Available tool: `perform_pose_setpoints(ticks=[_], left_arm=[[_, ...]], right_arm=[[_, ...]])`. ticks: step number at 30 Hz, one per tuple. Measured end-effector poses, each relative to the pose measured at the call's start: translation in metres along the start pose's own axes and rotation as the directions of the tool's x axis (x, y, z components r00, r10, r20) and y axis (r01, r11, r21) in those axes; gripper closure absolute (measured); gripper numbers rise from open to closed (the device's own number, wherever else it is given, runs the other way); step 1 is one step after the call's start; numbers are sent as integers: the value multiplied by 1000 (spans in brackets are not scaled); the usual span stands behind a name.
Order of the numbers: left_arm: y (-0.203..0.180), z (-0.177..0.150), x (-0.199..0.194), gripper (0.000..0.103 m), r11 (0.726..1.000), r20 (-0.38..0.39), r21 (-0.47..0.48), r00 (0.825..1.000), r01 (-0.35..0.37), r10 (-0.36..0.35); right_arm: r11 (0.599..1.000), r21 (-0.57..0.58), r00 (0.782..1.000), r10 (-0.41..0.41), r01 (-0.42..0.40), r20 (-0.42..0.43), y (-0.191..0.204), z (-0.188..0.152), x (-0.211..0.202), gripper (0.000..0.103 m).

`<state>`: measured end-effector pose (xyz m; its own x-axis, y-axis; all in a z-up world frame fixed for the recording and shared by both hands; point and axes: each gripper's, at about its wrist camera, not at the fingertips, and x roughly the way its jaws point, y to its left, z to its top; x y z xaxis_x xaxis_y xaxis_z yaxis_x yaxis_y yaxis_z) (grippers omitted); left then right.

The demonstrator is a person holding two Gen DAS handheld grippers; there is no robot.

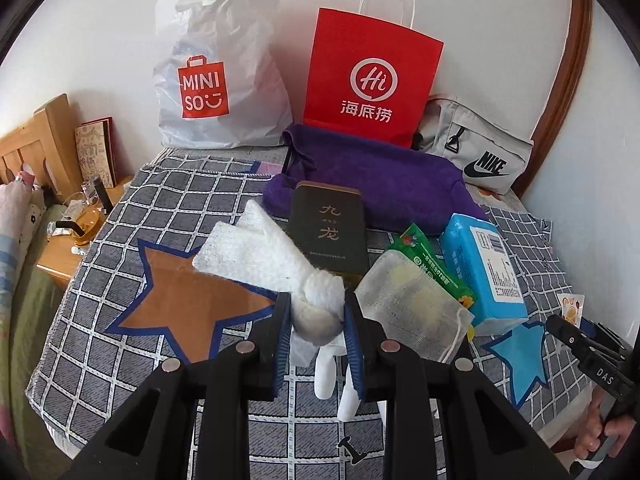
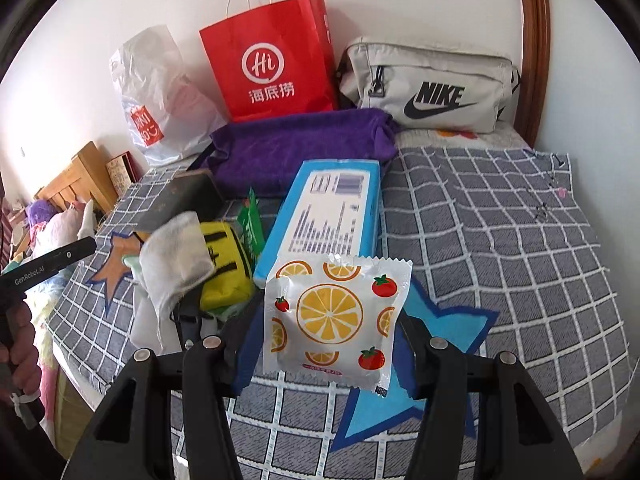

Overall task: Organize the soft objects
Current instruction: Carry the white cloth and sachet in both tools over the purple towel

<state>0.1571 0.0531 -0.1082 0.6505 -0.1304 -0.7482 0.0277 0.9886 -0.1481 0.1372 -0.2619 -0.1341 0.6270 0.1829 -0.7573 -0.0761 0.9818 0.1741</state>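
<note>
In the left wrist view my left gripper (image 1: 316,314) is shut on a fluffy white cloth (image 1: 260,252). The cloth is bunched between the pads, and its folded end sticks up and to the left above the checked bedspread (image 1: 120,360). In the right wrist view my right gripper (image 2: 326,330) is shut on a white packet printed with orange slices and tomatoes (image 2: 332,316), held off the bedspread (image 2: 520,260). Behind lie a purple towel (image 1: 380,176), a blue tissue pack (image 1: 486,264), a mesh pouch (image 1: 412,304) and a green packet (image 1: 424,256).
A dark book (image 1: 328,228) lies by the towel. A white Miniso bag (image 1: 216,80), a red paper bag (image 1: 372,80) and a grey Nike bag (image 1: 476,148) stand along the wall. A yellow pouch (image 2: 228,264) sits under the mesh pouch. A wooden nightstand (image 1: 68,256) is at left.
</note>
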Motion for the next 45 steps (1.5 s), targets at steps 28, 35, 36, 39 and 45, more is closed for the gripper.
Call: perform_pose_setpoints(ticks=[28, 35, 36, 39, 45], left_arm=[[-15, 125, 82, 79, 999, -17, 23, 999, -31, 31], [-27, 151, 126, 79, 999, -60, 42, 998, -22, 25], [-28, 154, 132, 79, 999, -67, 44, 997, -21, 24], [-30, 162, 150, 79, 999, -85, 47, 996, -26, 30], [-37, 183, 187, 79, 999, -115, 44, 993, -7, 12]], right_arm=[[998, -65, 998, 6, -3, 58, -3, 142, 59, 48], [998, -65, 999, 6, -4, 36, -12, 167, 101, 48], [998, -66, 1000, 8, -6, 30, -14, 170, 109, 48], [997, -73, 1000, 10, -9, 10, -16, 178, 132, 48], [994, -112, 1000, 14, -16, -25, -15, 197, 172, 48]])
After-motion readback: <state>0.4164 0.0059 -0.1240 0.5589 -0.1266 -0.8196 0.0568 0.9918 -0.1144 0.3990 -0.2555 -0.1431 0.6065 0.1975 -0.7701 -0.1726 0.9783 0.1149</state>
